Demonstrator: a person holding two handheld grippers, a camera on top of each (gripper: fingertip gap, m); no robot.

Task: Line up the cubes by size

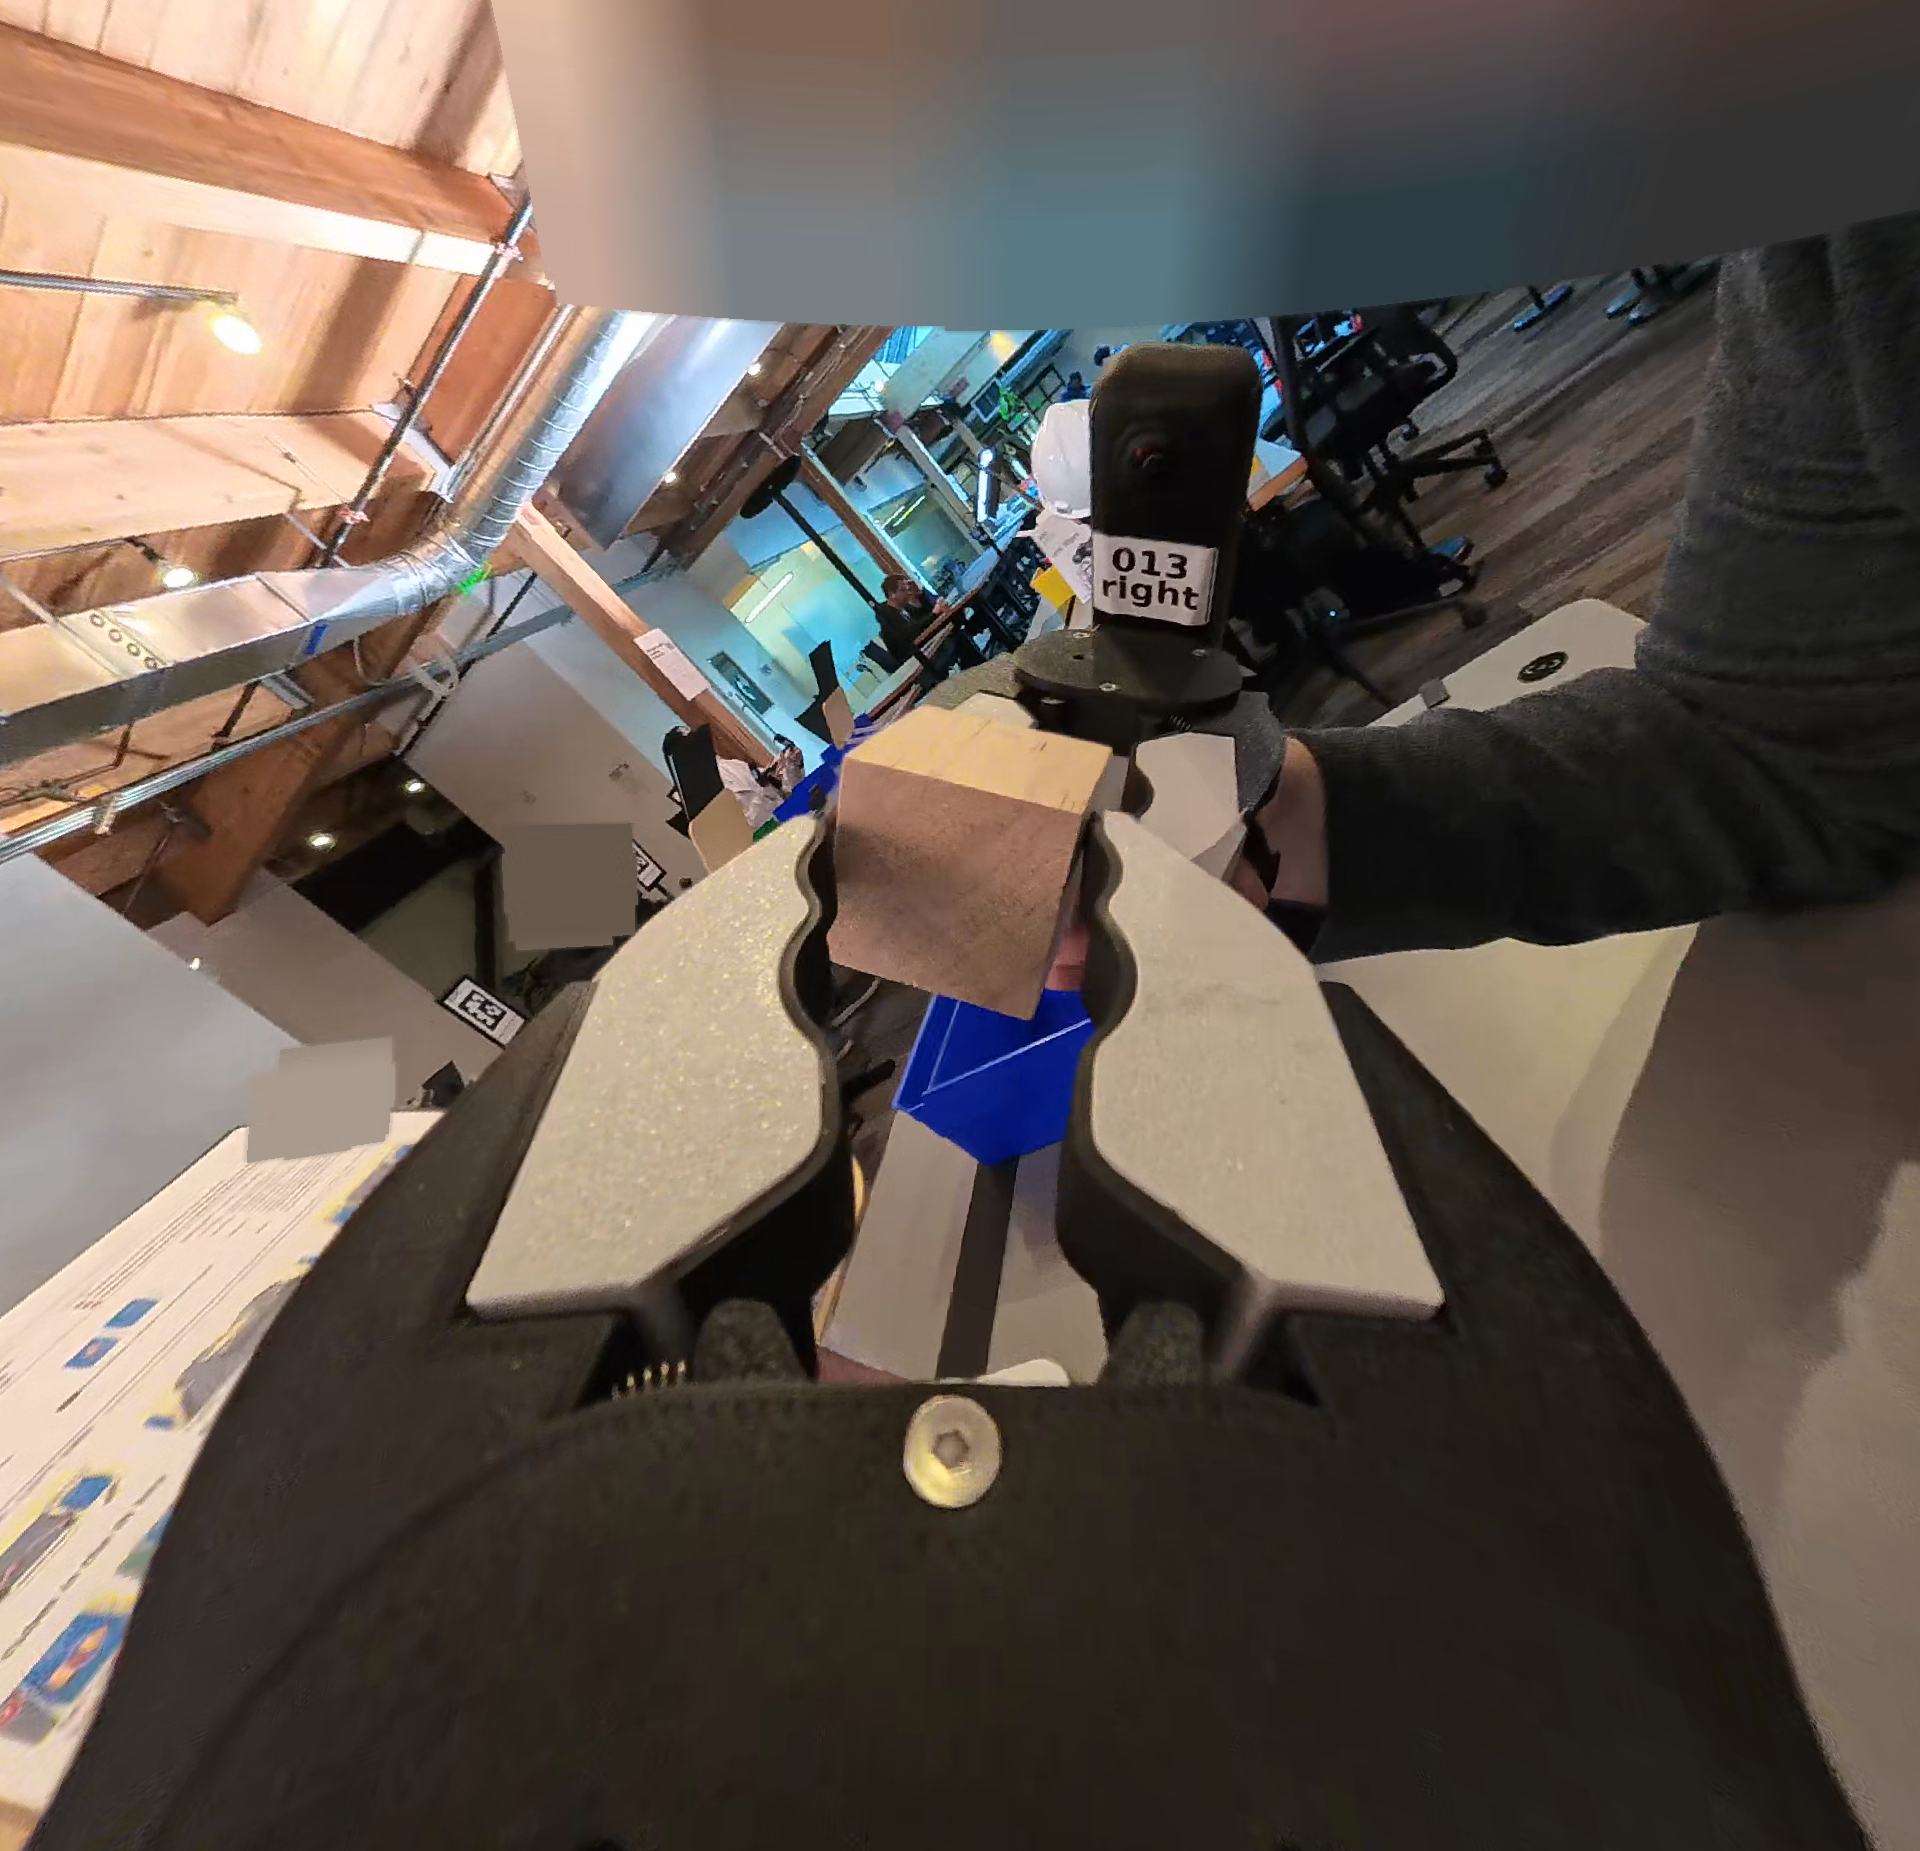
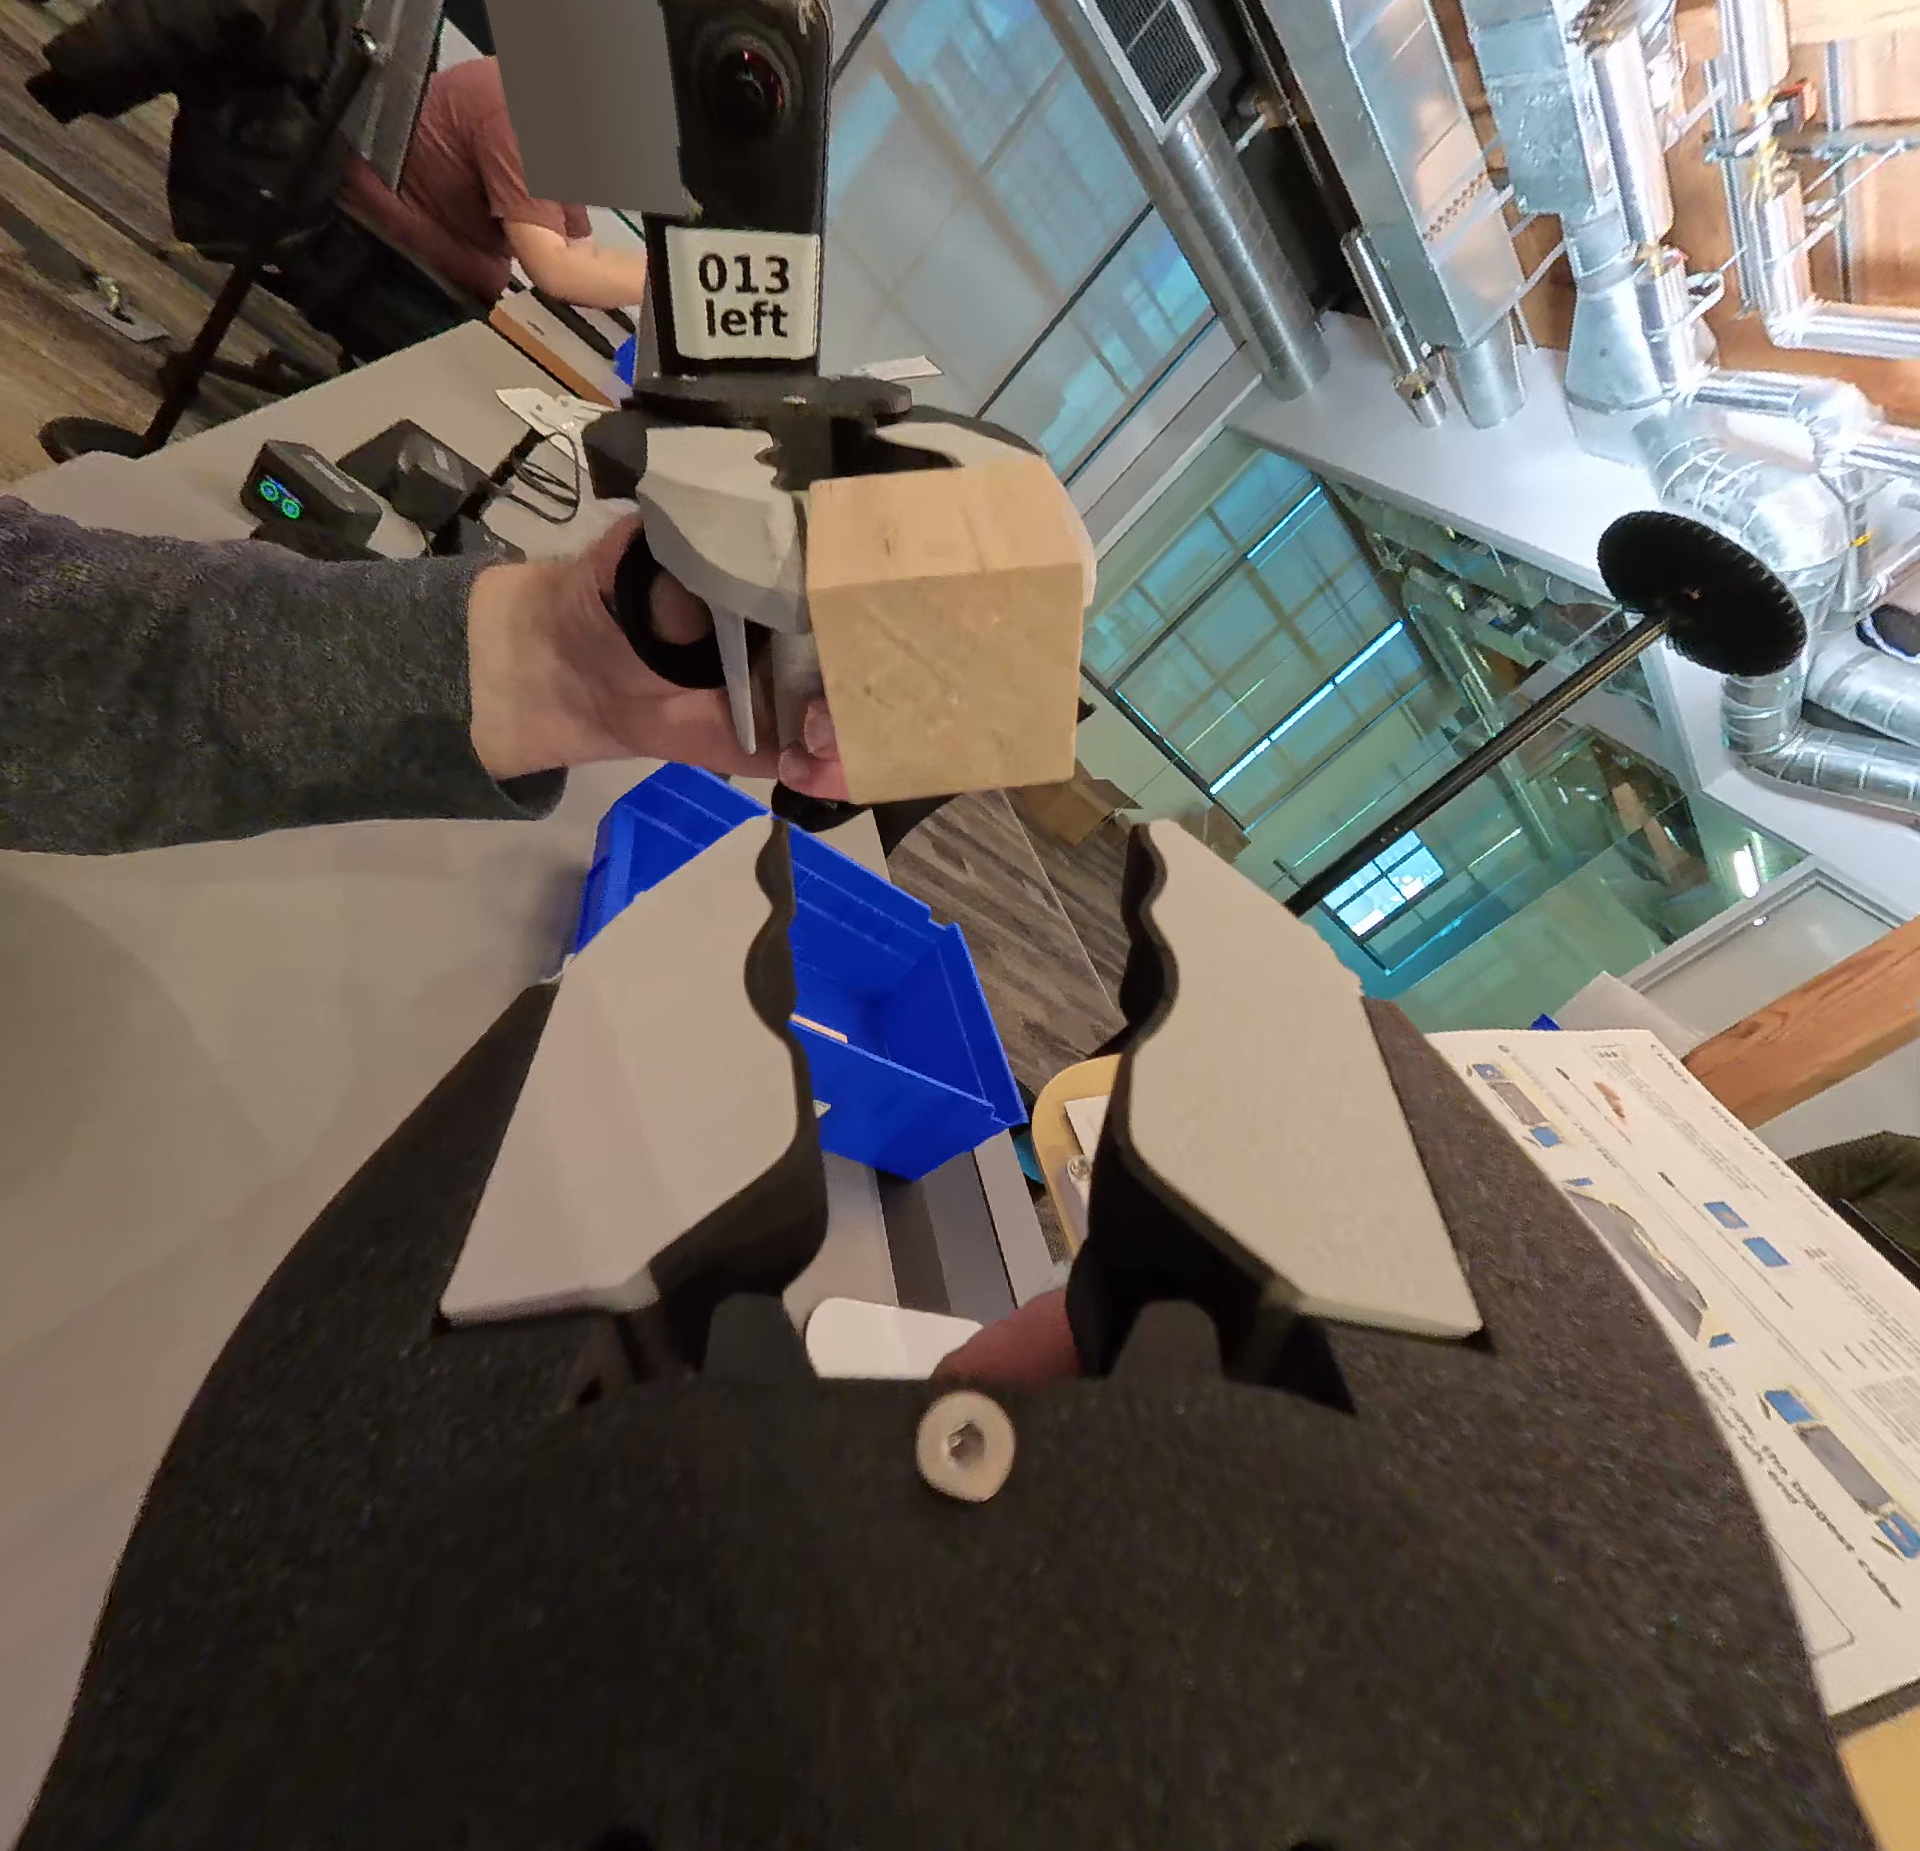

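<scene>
My left gripper [image 1: 961,861] is shut on a light wooden cube [image 1: 956,866]; both pads press its sides and hold it up in the air above the table. The right wrist view shows the same cube [image 2: 945,638] held at the tip of the left gripper [image 2: 727,534], which a person's hand grips. My right gripper [image 2: 956,845] is open and empty, its fingertips just short of the cube and not touching it. It also shows in the left wrist view [image 1: 1174,793], right behind the cube and facing me.
A blue plastic bin [image 2: 894,1022] sits on the white table [image 2: 260,970] under both grippers; it also shows in the left wrist view [image 1: 987,1095]. A printed instruction sheet [image 2: 1662,1230] lies to the right. Small electronic devices [image 2: 312,502] stand at the far left. The grippers are tip to tip, or close to it.
</scene>
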